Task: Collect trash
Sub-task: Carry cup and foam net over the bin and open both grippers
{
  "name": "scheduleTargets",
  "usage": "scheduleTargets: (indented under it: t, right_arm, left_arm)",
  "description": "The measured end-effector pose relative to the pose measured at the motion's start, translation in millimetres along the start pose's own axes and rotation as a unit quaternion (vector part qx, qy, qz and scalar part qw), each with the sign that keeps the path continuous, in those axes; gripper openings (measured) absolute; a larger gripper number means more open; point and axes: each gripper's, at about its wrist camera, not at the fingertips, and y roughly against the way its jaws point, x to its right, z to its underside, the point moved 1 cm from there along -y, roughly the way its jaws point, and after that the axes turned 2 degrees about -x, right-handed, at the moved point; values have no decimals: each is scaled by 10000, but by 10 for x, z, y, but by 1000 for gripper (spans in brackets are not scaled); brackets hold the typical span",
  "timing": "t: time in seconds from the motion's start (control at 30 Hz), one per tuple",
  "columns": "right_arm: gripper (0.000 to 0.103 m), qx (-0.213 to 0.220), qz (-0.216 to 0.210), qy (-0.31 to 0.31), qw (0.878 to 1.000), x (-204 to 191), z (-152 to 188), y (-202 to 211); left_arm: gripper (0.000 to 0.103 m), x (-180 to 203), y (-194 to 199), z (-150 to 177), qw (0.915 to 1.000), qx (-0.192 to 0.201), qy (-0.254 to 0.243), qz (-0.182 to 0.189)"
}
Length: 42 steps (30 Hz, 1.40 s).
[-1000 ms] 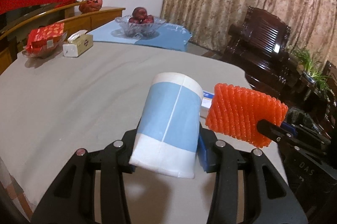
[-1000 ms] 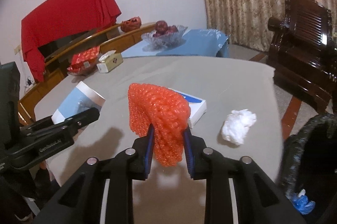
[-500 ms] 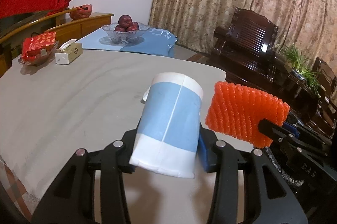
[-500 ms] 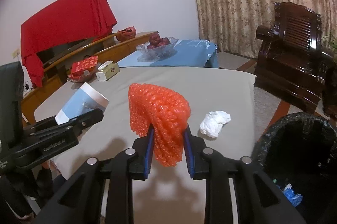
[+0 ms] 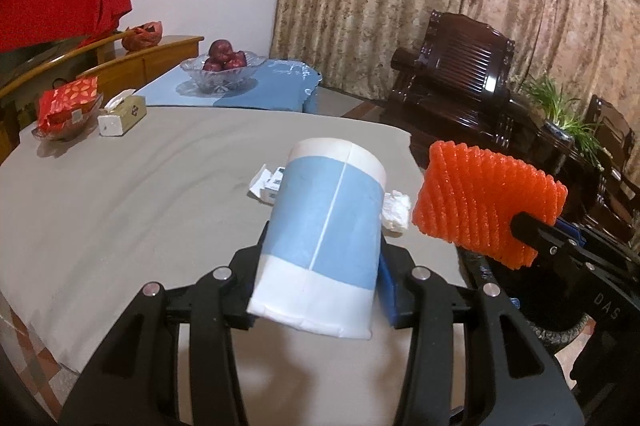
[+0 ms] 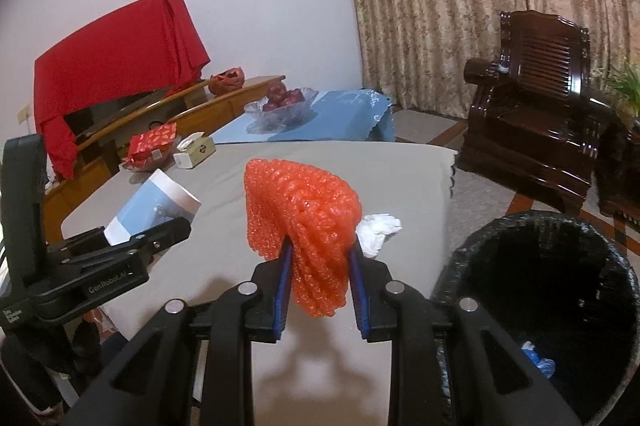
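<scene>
1. Two grippers point slightly downward over the grey table (image 5: 120, 193).
2. Left gripper (image 5: 320, 262) clamps a blue-and-white paper cup (image 5: 324, 238), tilted, rim away.
3. Right gripper (image 6: 318, 274) pinches folded orange foam netting (image 6: 304, 222), beside the black-lined bin (image 6: 532, 286).
4. Crumpled white tissue (image 6: 378, 228) lies on the table's edge near the bin.

Dim warm indoor light, soft shadows under the claws, sharp centres, fisheye-bent edges, black corners

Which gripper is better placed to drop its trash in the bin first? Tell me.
Right. The right gripper, clamping the orange foam net, sits beside the open black-lined bin; the left gripper with its paper cup is farther away.
</scene>
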Motion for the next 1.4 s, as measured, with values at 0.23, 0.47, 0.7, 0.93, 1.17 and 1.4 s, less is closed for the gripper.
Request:
scheduleTargets:
  t: [0.23, 0.47, 0.7, 0.93, 1.17, 1.4]
  right_arm:
    - [26, 84, 218, -111, 9997, 216, 30, 197]
    - [26, 152, 548, -229, 9981, 501, 23, 397]
    - [26, 201, 974, -344, 9945, 860, 44, 582]
    - [26, 157, 1338, -504, 9896, 1181, 166, 696]
    - [26, 113, 1630, -673, 9843, 1504, 287, 764]
    - [26, 84, 1841, -934, 9784, 1806, 401, 804]
  left_arm:
    - [44, 248, 23, -10, 9998, 26, -134, 153]
    - [44, 574, -41, -37, 9988, 14, -278, 398]
    - [45, 932, -147, -9, 9966, -65, -471, 672]
    - [45, 1262, -312, 95, 9932, -219, -713, 892]
    - [45, 1586, -505, 105, 9901, -273, -838, 1089]
    - [45, 2079, -734, 130, 9838, -336, -1057, 1410]
